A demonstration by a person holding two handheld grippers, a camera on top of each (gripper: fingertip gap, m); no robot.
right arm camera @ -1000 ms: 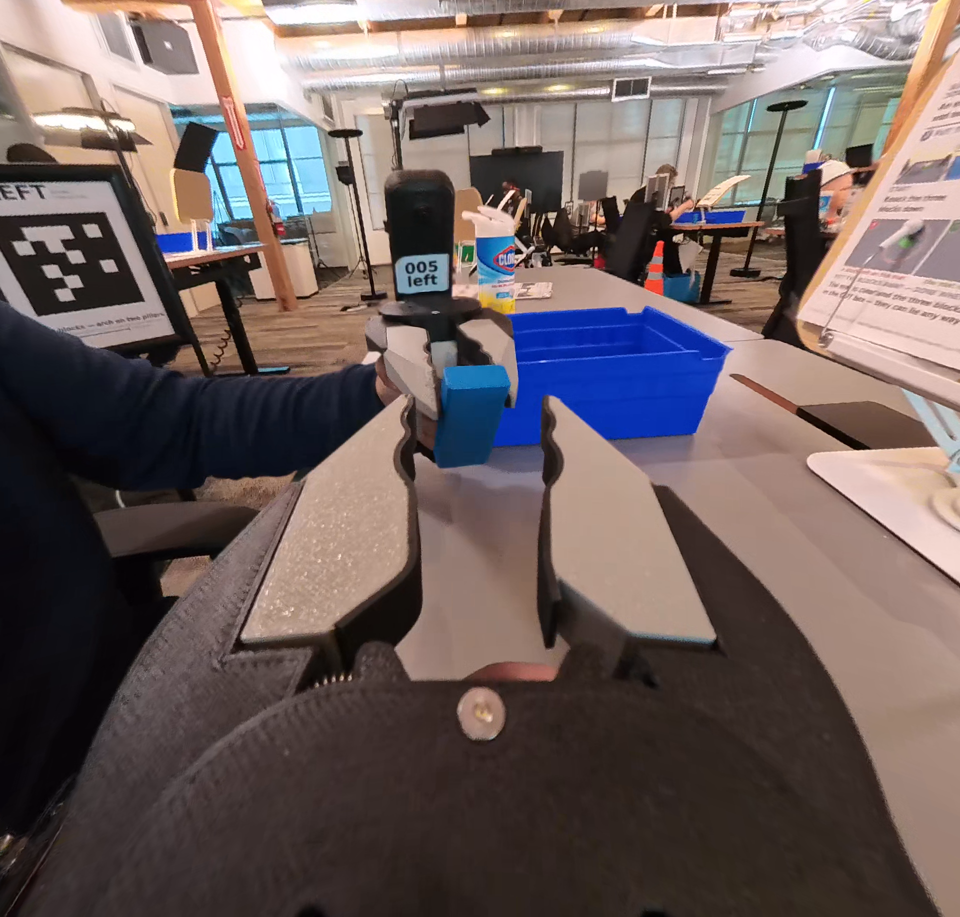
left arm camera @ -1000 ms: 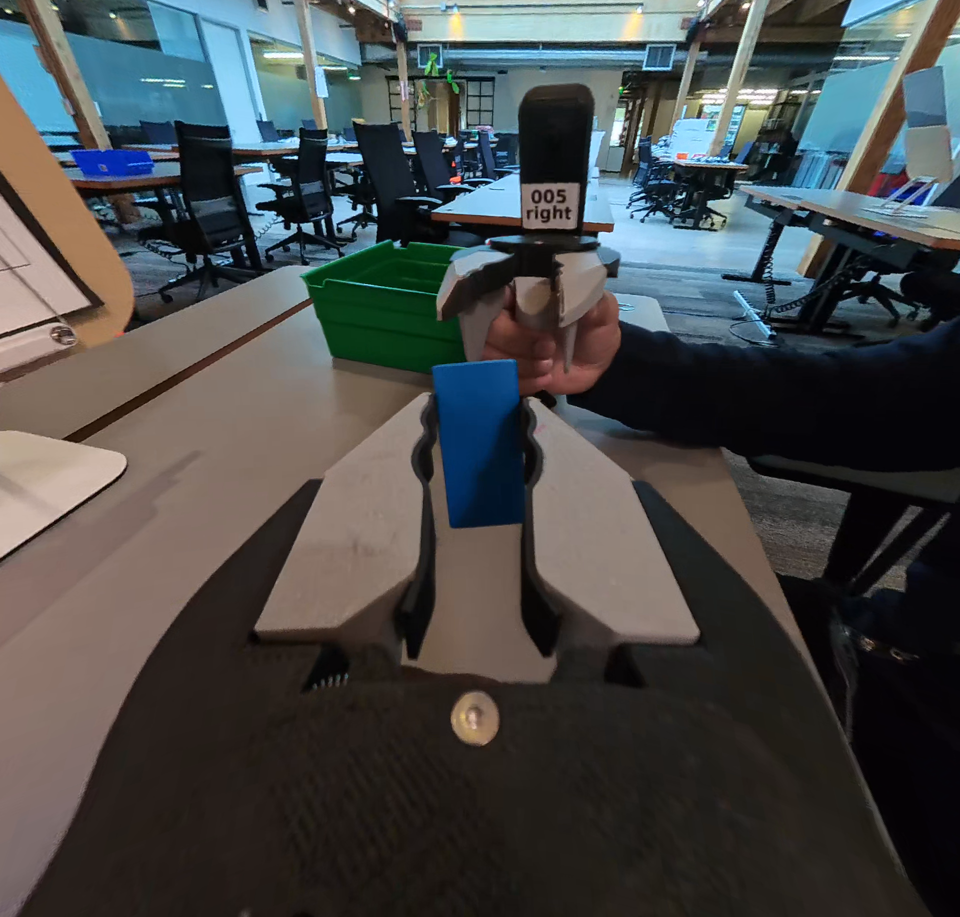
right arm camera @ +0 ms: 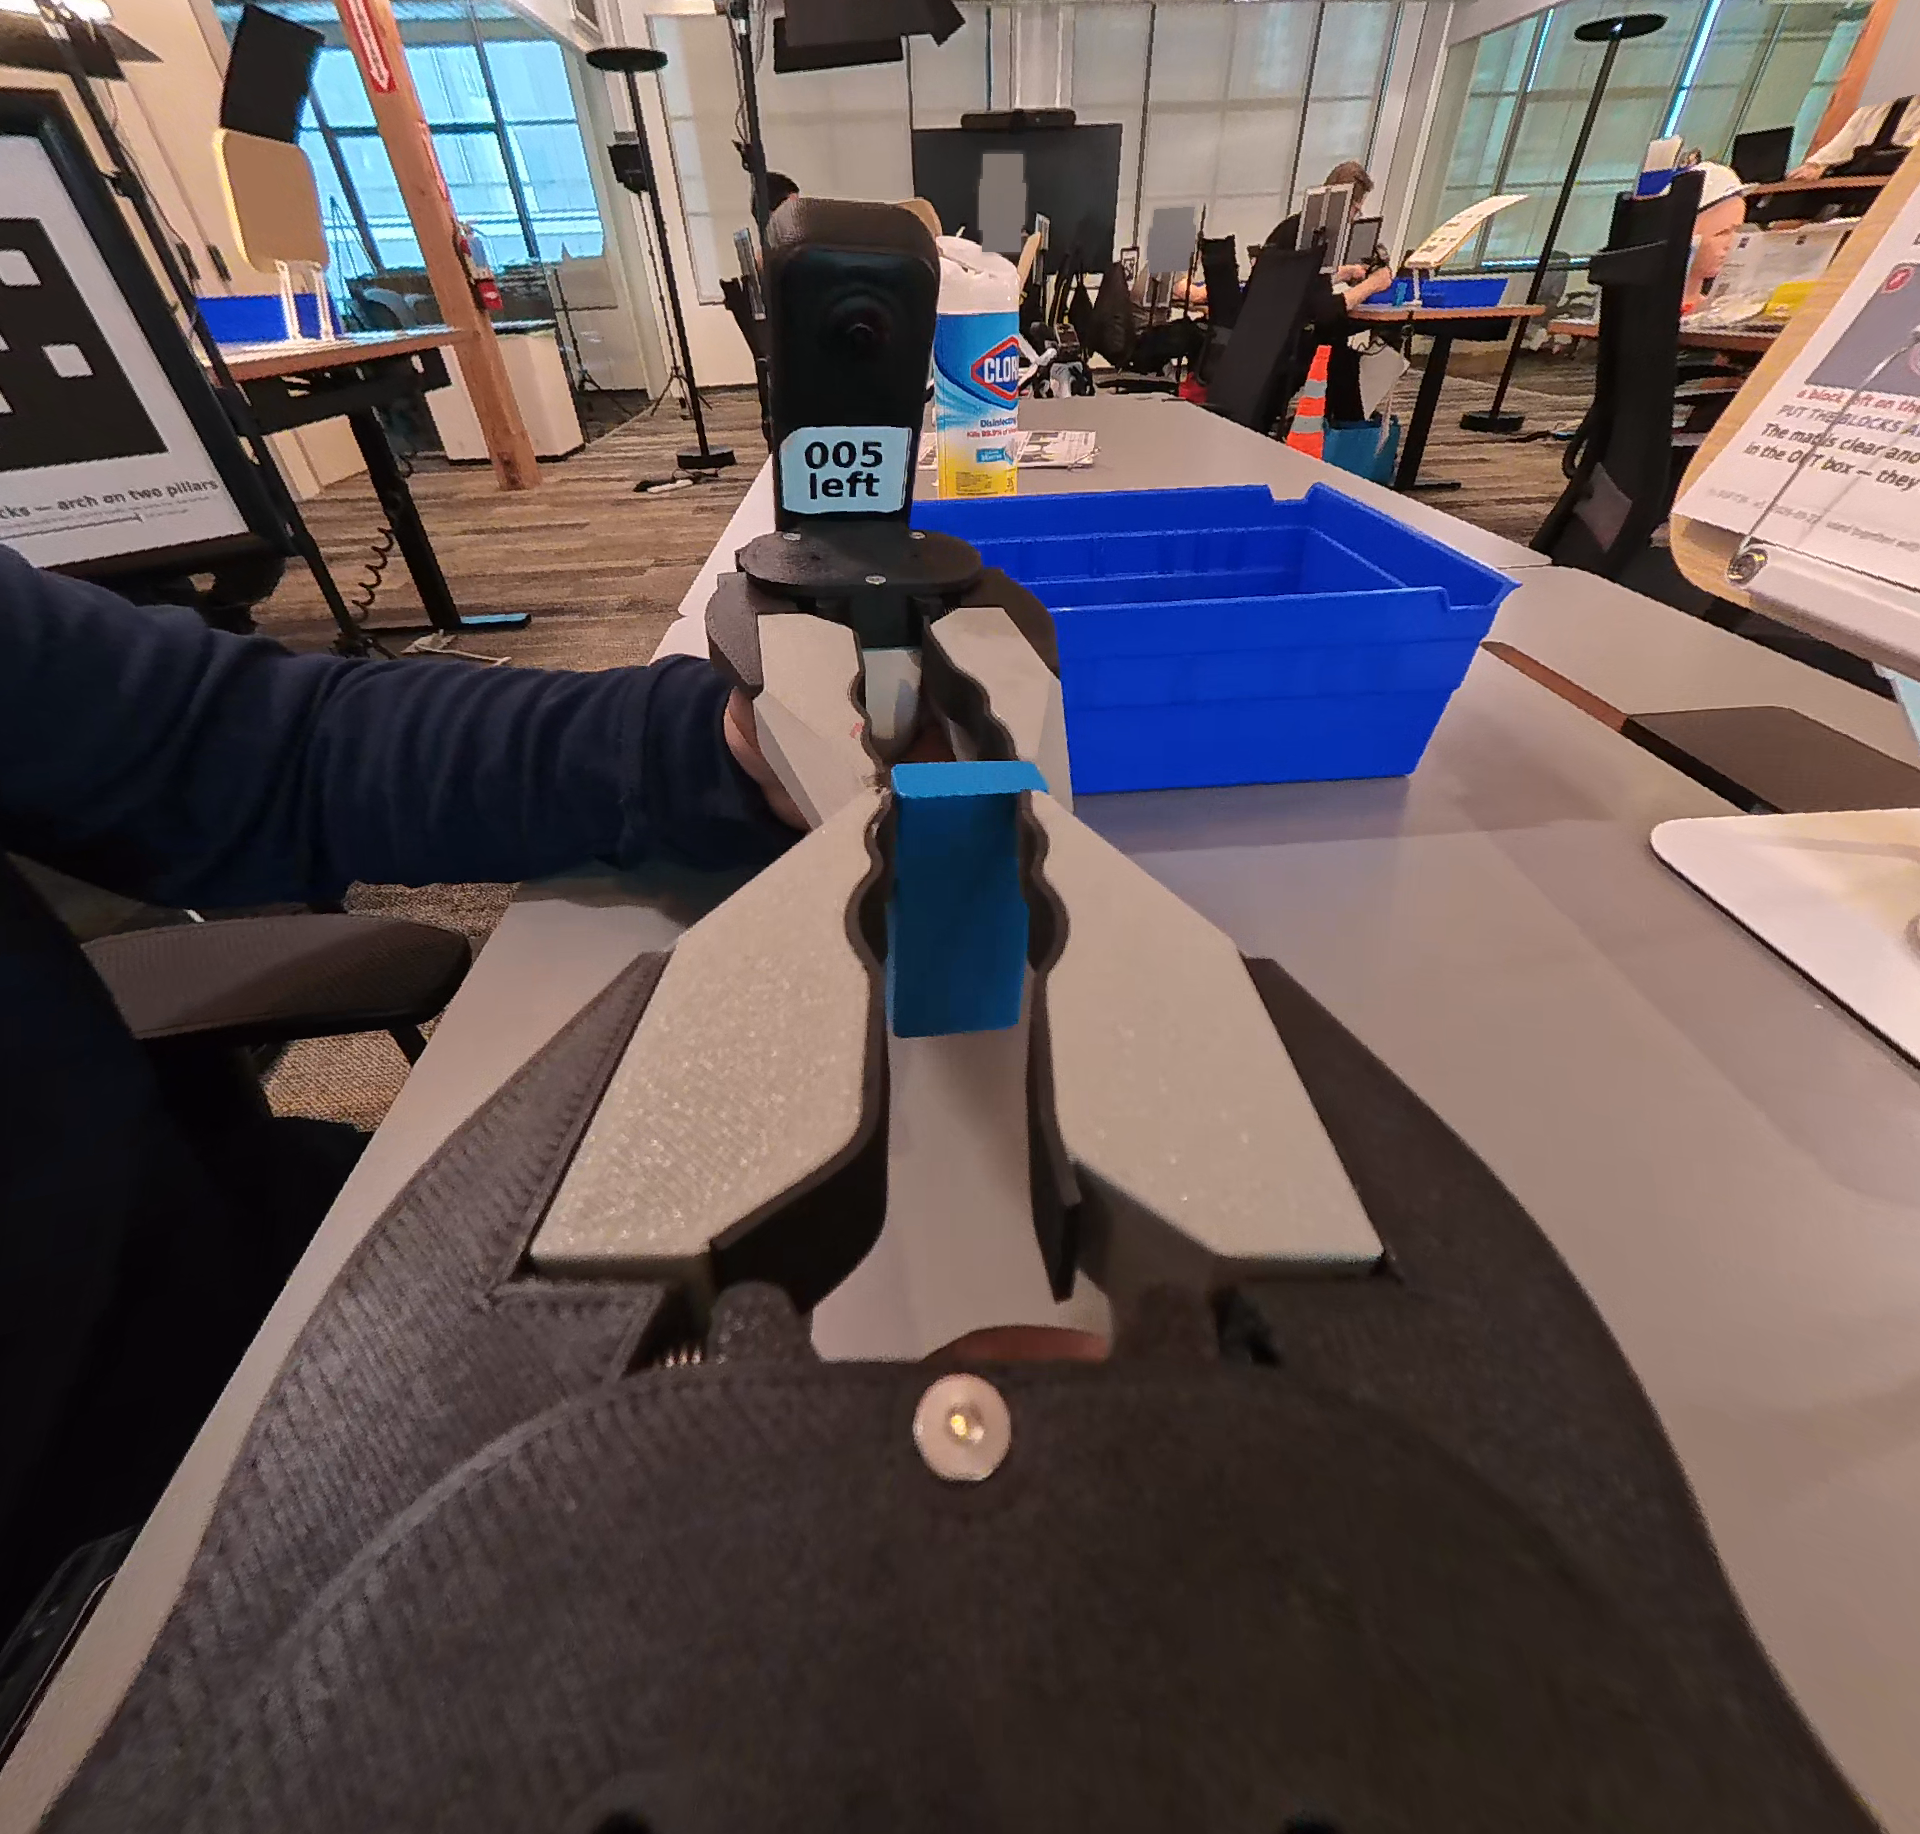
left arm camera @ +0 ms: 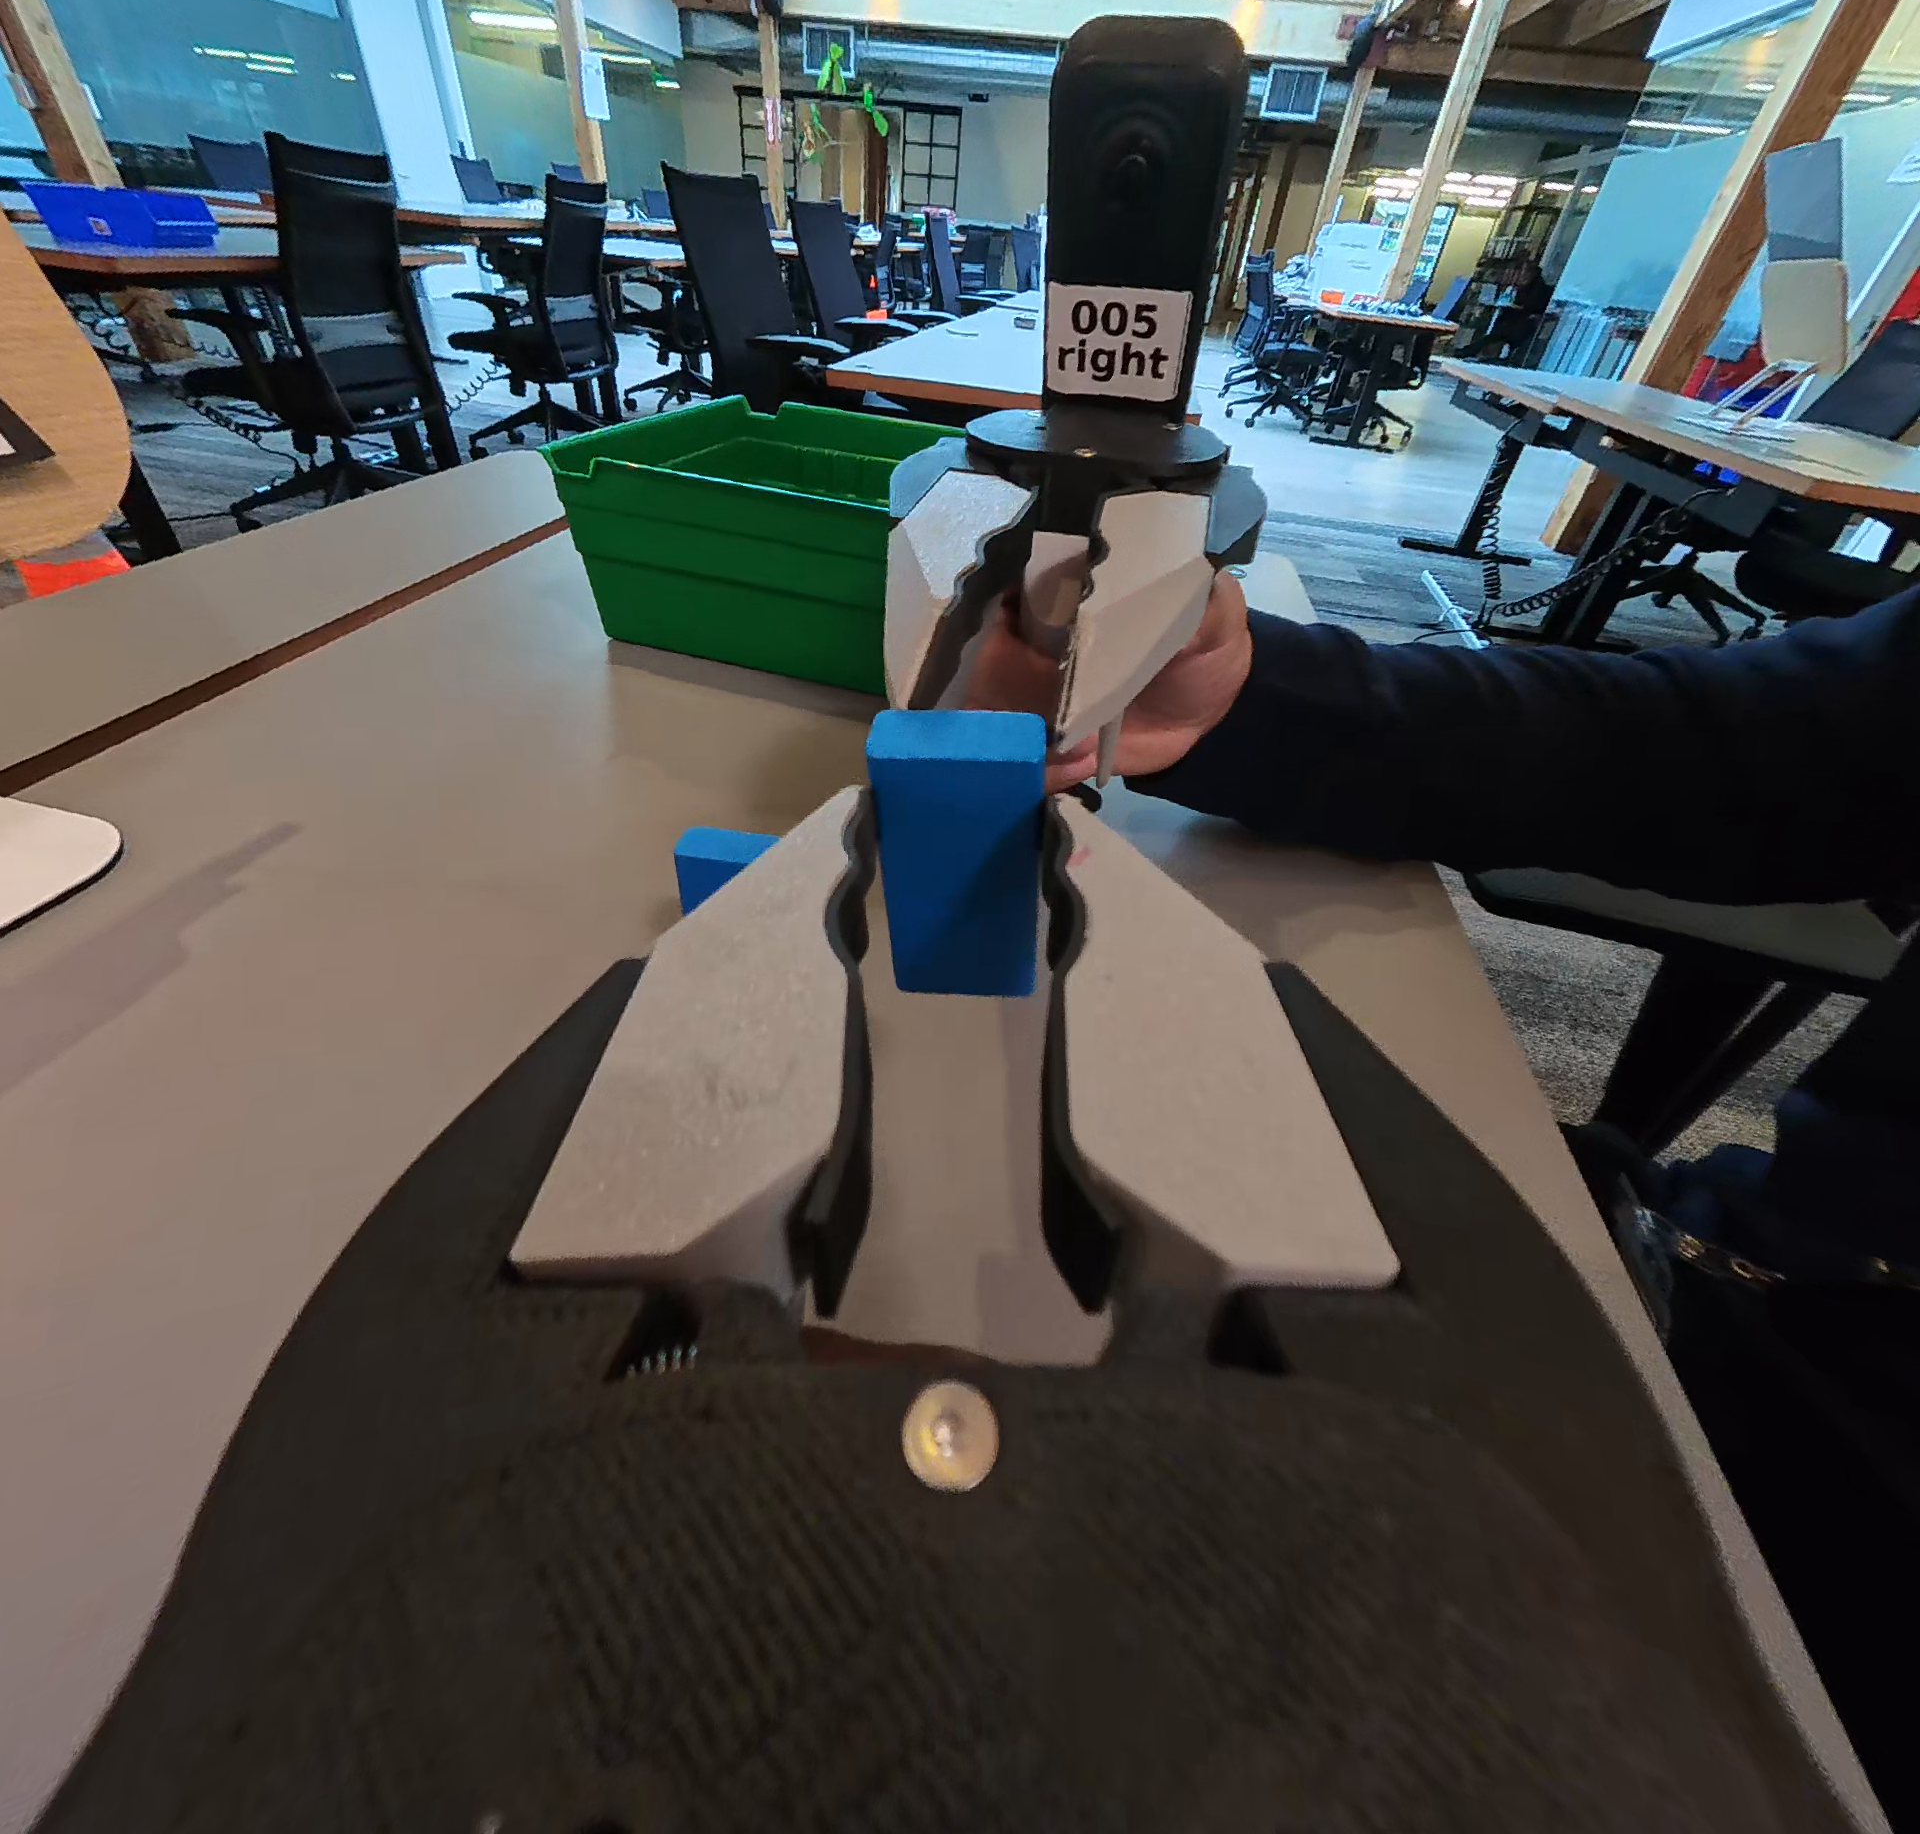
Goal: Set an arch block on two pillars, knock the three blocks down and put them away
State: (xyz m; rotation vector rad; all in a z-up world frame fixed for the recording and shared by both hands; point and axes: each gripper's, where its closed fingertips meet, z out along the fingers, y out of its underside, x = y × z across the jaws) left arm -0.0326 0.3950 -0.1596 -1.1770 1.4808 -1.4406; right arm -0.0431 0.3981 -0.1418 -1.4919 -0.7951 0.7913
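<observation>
left wrist view is showing the left gripper point(left arm camera: 961, 911) at frame centre, its jaws pressing in on both side faces of an upright blue block point(left arm camera: 956, 854), a pillar by the look of it. another blue block point(left arm camera: 717, 862) is peeking out just left of the left finger, resting on the grey table point(left arm camera: 364, 849), mostly hidden. the right gripper point(left arm camera: 1049, 683) is hovering just behind, in front of the green bin point(left arm camera: 727, 558) in the upper middle. right wrist view is showing that gripper's jaws closing narrowly about a blue block point(right arm camera: 956, 901) at frame centre, with the left gripper point(right arm camera: 894, 735) facing it and the blue bin point(right arm camera: 1247, 641) at middle right; whether this is the same block or a second one, the frames are not settling. judging by its matte, sharp-edged faces, the block is looking light and stiff, possibly foam or painted wood, not fragile and not very slippery. gripping the flat opposite sides near mid-height is looking soundest, keeping it upright for standing on the table.
</observation>
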